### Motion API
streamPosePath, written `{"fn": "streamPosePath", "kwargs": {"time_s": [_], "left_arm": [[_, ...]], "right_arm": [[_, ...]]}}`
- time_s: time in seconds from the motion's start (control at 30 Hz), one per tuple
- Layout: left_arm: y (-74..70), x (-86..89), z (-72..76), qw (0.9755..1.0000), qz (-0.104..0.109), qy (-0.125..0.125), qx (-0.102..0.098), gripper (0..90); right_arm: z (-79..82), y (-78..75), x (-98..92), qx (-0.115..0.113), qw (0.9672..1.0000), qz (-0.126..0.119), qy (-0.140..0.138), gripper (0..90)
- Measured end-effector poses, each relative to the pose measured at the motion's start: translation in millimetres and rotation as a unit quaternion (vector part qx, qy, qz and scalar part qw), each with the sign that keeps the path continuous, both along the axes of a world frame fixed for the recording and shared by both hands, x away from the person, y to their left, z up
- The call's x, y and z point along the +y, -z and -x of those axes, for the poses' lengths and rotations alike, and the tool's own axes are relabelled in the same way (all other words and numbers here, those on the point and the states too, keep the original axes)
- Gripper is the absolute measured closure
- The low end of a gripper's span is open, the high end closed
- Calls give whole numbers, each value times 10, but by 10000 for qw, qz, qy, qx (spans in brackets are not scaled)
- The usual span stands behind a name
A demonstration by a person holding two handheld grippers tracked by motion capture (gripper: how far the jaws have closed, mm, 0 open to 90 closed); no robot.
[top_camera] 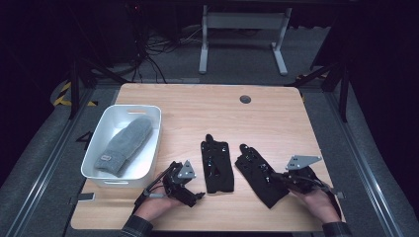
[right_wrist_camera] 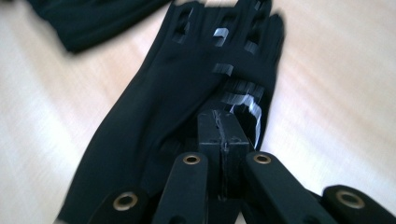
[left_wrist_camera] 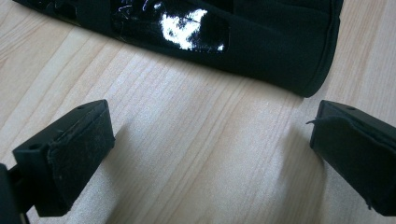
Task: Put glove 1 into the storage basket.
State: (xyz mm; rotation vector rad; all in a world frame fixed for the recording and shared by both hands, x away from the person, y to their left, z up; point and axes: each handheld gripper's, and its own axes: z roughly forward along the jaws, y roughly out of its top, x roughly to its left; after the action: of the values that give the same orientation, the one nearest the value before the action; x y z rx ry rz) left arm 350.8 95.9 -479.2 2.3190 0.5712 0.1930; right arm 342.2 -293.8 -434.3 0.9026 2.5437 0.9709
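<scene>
Two black gloves with shiny patches lie flat mid-table. The left glove [top_camera: 216, 165] has its cuff [left_wrist_camera: 261, 37] just beyond my left gripper [top_camera: 196, 196], whose jaws [left_wrist_camera: 210, 140] stand wide open over bare wood with nothing between them. The right glove [top_camera: 257, 170] lies slanted, fingers pointing away. My right gripper [top_camera: 275, 178] sits at its right edge, and its jaws [right_wrist_camera: 222, 126] are pressed together on the fabric of this glove [right_wrist_camera: 187, 93] near the thumb side. The other glove's cuff [right_wrist_camera: 93, 18] shows at the upper left of the right gripper view.
A white bin [top_camera: 106, 123] stands at the table's left with a grey knitted mitten [top_camera: 126, 143] inside. A round cable grommet [top_camera: 245, 99] is set in the far part of the wooden table [top_camera: 197, 108]. A white desk frame [top_camera: 242, 34] stands on the floor beyond.
</scene>
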Motion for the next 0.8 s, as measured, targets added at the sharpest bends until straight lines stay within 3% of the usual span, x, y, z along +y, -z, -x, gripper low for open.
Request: {"fn": "streamPosePath", "kwargs": {"time_s": [0.2, 0.4, 0.8], "left_arm": [[0, 0, 0, 10000, -1, 4, 2, 0], [0, 0, -1, 10000, 1, 5, 0, 0], [-1, -1, -1, 10000, -5, 7, -1, 0]], "right_arm": [[-400, 3, 215, -57, 10000, -72, 21, 900], [-643, 127, 395, 55, 9999, 105, -34, 900], [-905, 130, 189, -252, 9962, 254, 799, 900]]}}
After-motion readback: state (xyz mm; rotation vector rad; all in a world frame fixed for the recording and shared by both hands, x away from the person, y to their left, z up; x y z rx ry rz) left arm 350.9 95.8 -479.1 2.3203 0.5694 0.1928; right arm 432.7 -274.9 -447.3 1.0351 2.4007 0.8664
